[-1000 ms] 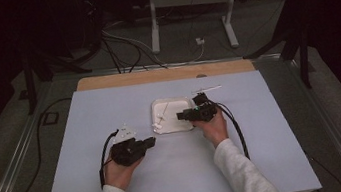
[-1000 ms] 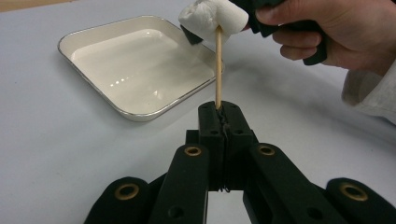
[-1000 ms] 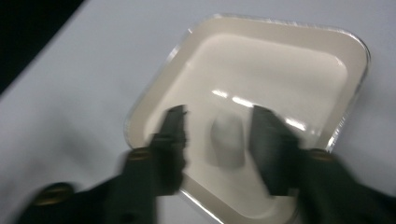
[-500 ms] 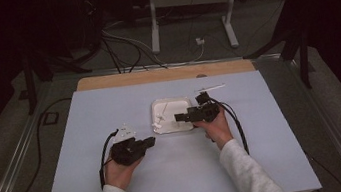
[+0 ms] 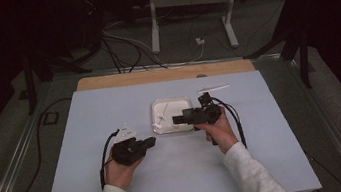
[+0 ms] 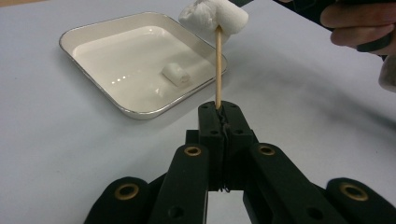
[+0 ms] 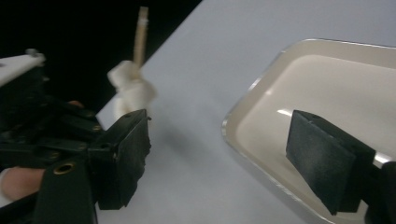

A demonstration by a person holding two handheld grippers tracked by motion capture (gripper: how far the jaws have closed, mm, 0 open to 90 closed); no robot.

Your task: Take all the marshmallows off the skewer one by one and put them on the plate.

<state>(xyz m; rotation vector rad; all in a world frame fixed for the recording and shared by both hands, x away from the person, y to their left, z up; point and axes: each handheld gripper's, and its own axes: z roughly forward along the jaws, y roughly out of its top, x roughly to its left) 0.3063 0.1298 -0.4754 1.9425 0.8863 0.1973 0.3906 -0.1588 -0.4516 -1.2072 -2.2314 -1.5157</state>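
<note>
Left hand-held gripper (image 6: 219,122) clamped on skewer (image 6: 218,70), marshmallow (image 6: 214,17) already threaded. Right hand-held gripper (image 7: 219,158) jaws just opened, empty. One marshmallow piece (image 6: 176,74) left in tray (image 6: 93,35) on worktop (image 6: 42,140).

Tray (image 6: 93,37): glossy white enamel look with thin metallic rim; skewer (image 6: 218,65): bare matt wood; marshmallows (image 6: 214,17): soft, powdery matt; tongs (image 6: 219,119): matt black plastic with brass-look rivets; table (image 5: 120,184): smooth matt pale sheet.
</note>
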